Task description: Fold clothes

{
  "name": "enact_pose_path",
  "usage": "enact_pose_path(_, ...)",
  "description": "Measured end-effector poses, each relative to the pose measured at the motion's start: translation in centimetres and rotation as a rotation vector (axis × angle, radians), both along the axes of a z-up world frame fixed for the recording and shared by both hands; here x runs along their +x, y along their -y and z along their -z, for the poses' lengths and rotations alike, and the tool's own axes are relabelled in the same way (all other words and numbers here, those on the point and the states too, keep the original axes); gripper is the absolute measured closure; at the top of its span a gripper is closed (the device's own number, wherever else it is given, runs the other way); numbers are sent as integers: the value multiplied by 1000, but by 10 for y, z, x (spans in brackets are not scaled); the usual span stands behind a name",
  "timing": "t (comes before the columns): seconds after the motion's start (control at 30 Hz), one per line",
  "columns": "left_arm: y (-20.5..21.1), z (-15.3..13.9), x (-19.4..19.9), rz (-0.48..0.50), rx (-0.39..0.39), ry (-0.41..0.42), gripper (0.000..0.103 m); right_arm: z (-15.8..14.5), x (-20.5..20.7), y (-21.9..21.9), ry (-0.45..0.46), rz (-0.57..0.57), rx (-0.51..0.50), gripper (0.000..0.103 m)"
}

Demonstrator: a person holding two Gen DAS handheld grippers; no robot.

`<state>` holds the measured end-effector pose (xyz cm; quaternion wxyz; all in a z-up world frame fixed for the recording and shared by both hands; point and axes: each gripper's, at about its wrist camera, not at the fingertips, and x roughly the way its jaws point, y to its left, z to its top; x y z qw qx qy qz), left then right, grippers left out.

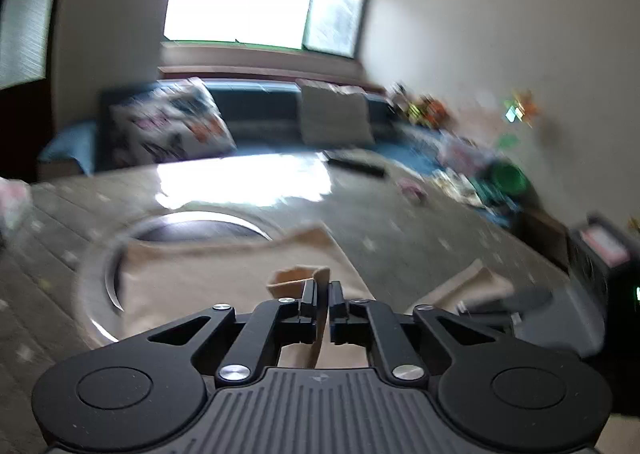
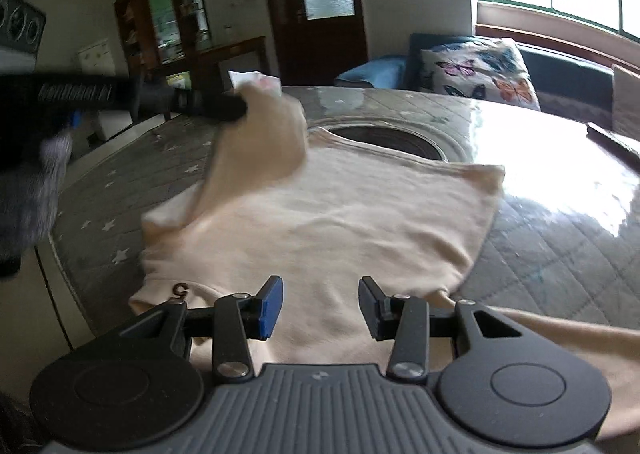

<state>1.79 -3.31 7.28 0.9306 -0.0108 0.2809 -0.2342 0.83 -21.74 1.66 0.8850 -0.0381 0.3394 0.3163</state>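
Cream shirt (image 2: 320,222) covers the quilted table (image 2: 560,254); left gripper (image 1: 323,286) pinches its lifted edge, right gripper (image 2: 320,302) hovers above it, jaws apart.

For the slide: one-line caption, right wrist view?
Open right gripper hovers over cream shirt; left gripper lifts its sleeve.

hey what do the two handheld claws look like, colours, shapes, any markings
Both are matte black linkage claws with silver pivot screws, round black discs either side and a ribbed grey base bearing a small logo. The right claw has blue finger pads; the left claw looks all black, its handle lettered white.
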Motion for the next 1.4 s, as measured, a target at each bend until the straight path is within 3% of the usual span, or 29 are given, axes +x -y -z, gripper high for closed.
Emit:
enact_pose_path(0.13, 4, 9, -6, 25, 39, -27, 93, 4, 1, 6, -16, 18, 2, 61)
enact_pose_path(0.2, -4, 7, -11, 6, 48, -15, 77, 5, 0, 9, -26, 24, 8, 61)
enact_pose_path(0.27, -23, 4, -13, -50, 64, 3, 72, 4, 0, 10, -31, 26, 16, 61)
enact_pose_path(0.53, -111, 21, -29, -267, 196, -64, 70, 4, 1, 4, -38, 31, 19, 61)
enact_pose_path(0.67, -129, 33, -40, -276, 234, -107, 71, 7, 5, -3, -35, 45, 2, 61)
enact_pose_path(0.87, -110, 58, -34, -237, 222, -122, 71, 4, 2, -16, 34, 36, -47, 61)
enact_pose_path(1.0, -96, 73, -33, -211, 308, -143, 73, 7, 2, -26, 53, 1, -79, 61)
enact_pose_path(1.23, -91, 51, -23, -200, 258, -73, 73, 12, 3, -20, 37, 23, -104, 63)
enact_pose_path(1.4, -72, 53, -2, -162, 231, -62, 73, 6, -1, -21, 68, 3, -92, 63)
